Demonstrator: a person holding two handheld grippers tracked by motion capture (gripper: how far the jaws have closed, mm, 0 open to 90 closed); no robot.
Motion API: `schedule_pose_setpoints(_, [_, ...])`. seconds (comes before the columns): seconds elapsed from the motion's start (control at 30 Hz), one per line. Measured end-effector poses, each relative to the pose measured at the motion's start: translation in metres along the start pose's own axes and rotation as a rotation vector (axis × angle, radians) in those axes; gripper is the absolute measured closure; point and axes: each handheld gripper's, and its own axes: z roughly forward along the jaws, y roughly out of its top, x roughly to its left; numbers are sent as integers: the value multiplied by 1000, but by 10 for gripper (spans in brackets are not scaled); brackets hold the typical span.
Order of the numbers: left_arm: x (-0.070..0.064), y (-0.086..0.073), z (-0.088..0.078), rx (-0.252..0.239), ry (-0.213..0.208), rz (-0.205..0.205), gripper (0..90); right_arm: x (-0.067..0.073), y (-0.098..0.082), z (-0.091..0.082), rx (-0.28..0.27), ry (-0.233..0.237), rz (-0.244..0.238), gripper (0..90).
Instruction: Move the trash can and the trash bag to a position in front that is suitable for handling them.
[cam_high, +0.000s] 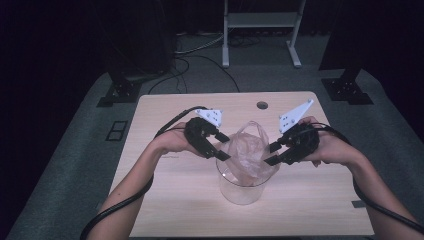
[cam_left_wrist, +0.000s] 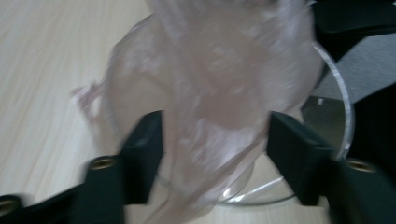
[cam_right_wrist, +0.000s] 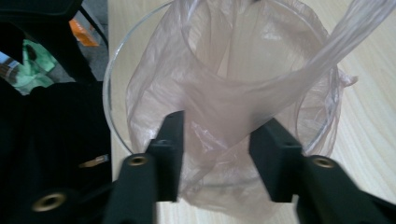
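Note:
A clear round beaker (cam_high: 242, 190) stands on the wooden table (cam_high: 170, 200), with a thin pinkish plastic bag (cam_high: 248, 147) pushed into it and its handles sticking up above the rim. My left gripper (cam_high: 226, 147) hangs at the bag's left side, and my right gripper (cam_high: 270, 154) at its right side. In the left gripper view the jaws (cam_left_wrist: 215, 135) stand apart with loose bag film (cam_left_wrist: 219, 70) between them, unpinched, over the beaker rim (cam_left_wrist: 345, 116). The right gripper (cam_right_wrist: 217, 135) is likewise open around slack film (cam_right_wrist: 224, 93), above the rim (cam_right_wrist: 108, 93).
A round cable hole (cam_high: 262, 105) sits near the table's far edge. Beyond the table stand a white frame (cam_high: 260, 20) and black stand bases at the left (cam_high: 120, 90) and the right (cam_high: 347, 87). Cables trail from both grippers along the forearms.

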Motion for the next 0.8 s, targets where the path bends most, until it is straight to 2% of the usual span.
schedule_pose_setpoints(0.03, [-2,1,1,2,-10,19,526,1,0,1,-2,-4,-1,626])
schedule_pose_setpoints(0.07, [-4,2,2,5,-10,23,722,3,0,2,-9,-1,-6,731])
schedule_pose_setpoints(0.13, [-9,2,-2,-22,-18,19,799,5,0,0,-8,-4,3,812])
schedule_pose_setpoints(0.27, [-19,2,-10,-21,-6,37,804,11,-1,-3,-7,-13,-6,862])
schedule_pose_setpoints(0.3, [-28,1,-15,-28,0,57,804,19,-2,-4,1,-23,-18,883])
schedule_pose_setpoints(0.33, [-28,1,-15,-28,0,57,813,19,-2,-4,1,-23,-18,883])
schedule_pose_setpoints(0.4, [-38,-1,-19,-29,9,74,818,30,-2,-8,-7,-26,-44,895])
schedule_pose_setpoints(0.43, [-48,-4,-22,-25,17,84,836,35,-2,-8,-3,-26,-52,898])
schedule_pose_setpoints(0.5, [-53,-6,-23,-26,24,75,837,44,-1,-8,10,-29,-66,900])
schedule_pose_setpoints(0.53, [-61,-11,-24,-35,20,86,837,49,-2,-7,18,-26,-76,900])
schedule_pose_setpoints(0.6, [-66,-14,-24,-39,22,86,837,53,-2,-6,31,-25,-81,900])
schedule_pose_setpoints(0.63, [-73,-19,-22,-34,15,103,837,61,-4,-2,47,-12,-95,900])
schedule_pose_setpoints(0.73, [-78,-26,-19,-33,10,101,839,67,-5,1,70,-4,-104,900])
schedule_pose_setpoints(0.77, [-82,-33,-14,-25,14,97,873,72,-8,6,86,10,-110,900])
schedule_pose_setpoints(0.8, [-82,-33,-14,-25,14,97,878,72,-8,6,86,10,-110,900])
